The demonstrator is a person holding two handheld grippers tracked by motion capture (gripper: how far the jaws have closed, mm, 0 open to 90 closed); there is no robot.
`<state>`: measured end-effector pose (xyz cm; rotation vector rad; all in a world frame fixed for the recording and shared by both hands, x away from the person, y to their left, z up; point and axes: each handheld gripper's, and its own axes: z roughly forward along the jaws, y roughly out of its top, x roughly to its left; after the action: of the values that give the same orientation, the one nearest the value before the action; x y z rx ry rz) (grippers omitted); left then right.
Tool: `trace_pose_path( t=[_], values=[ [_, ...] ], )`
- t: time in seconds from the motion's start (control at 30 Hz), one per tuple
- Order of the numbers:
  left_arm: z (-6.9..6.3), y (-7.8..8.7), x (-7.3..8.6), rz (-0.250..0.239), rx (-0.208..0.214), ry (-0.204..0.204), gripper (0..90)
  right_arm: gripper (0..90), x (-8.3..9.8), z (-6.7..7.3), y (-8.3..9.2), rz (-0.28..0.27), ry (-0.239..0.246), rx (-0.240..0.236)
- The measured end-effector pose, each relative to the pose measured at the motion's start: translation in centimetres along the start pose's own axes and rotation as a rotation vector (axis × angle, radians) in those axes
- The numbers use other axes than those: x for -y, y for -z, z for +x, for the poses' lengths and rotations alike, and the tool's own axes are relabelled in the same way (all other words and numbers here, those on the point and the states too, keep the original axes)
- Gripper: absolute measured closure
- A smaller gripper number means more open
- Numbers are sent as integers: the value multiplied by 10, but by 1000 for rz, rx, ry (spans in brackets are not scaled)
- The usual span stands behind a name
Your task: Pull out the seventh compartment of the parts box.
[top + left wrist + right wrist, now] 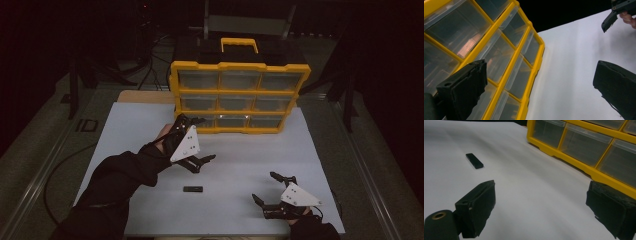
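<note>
Left hand-held gripper (196, 140) wide open with nothing in it, parked right up at the bottom-left corner of the yellow drawer box (240, 95), one jaw in front of the lowest row of clear drawers (499, 57) and the other out over the white surface (125, 130). Right hand-held gripper (272, 187) also spread open and empty, sitting low near the front-right edge, well apart from the box. Small black block (193, 189) lying flat on the surface between the two, closer to the front, touching neither.
</note>
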<state>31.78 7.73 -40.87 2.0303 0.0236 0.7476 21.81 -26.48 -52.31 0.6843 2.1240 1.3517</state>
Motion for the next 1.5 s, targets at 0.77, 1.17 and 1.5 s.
trace_pose_path(
  t=[0.77,1.17,1.5],
  values=[
    [1,-37,15,45,-12,-70,0,89,0,0,1,-4,2,-1],
    [0,-59,34,103,-23,-122,0,89,1,-1,0,-2,0,-1],
    [-4,-76,46,181,-22,-143,0,89,1,0,0,-1,3,0]
  ],
)
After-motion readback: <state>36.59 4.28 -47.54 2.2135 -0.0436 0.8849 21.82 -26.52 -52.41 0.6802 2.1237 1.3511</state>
